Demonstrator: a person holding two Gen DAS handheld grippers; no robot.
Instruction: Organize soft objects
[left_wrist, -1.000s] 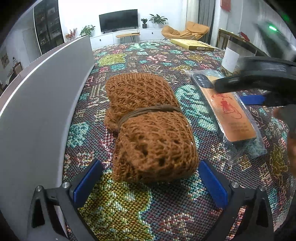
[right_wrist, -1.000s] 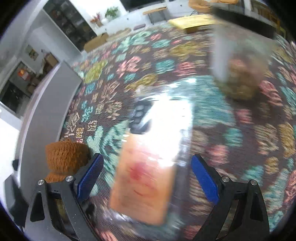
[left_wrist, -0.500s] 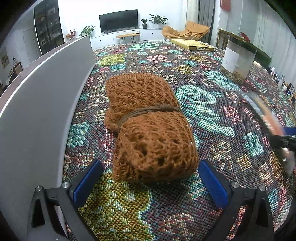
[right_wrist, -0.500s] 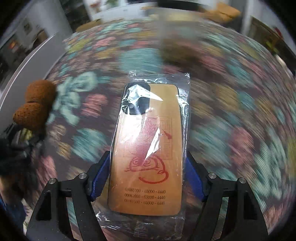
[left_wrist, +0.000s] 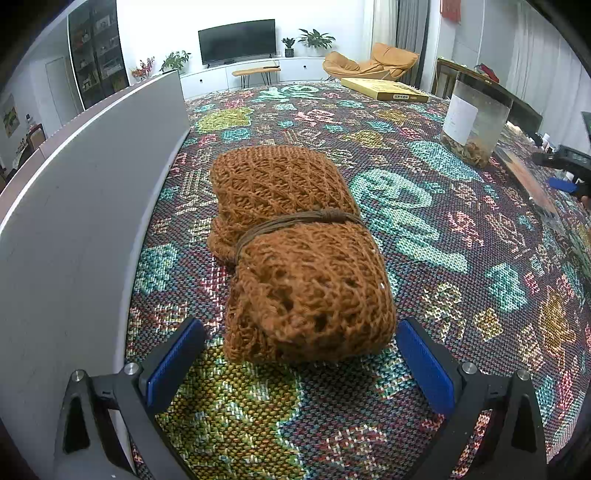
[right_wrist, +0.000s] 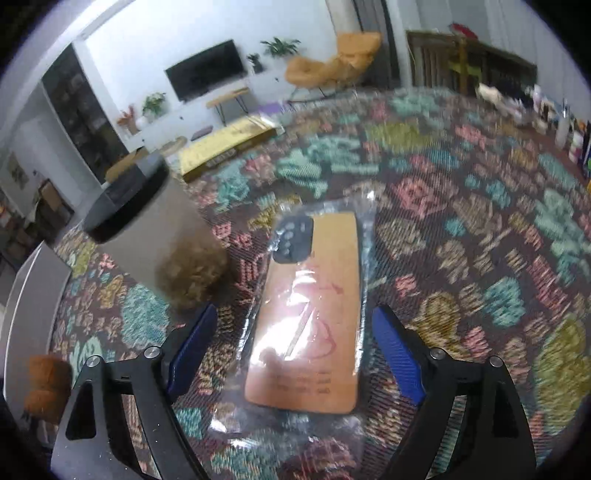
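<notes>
A brown knitted bundle, tied round its middle with a cord, lies on the patterned cloth. My left gripper stands open, its blue pads either side of the bundle's near end without touching it. In the right wrist view an orange phone case in a clear plastic bag lies on the cloth between the fingers of my right gripper. Its jaws are opening, with a gap on each side of the case. The bundle shows small at far left there. The right gripper sits blurred at the left view's right edge.
A clear jar with brown pieces in its bottom stands on the cloth, just left of the case. A flat yellow box lies at the far edge. A grey upright panel runs along the left side.
The right gripper closed on the bagged case, carried it rightward away from the bundle to beside the jar, and its pads have now come off it. The left gripper and bundle stayed put.
</notes>
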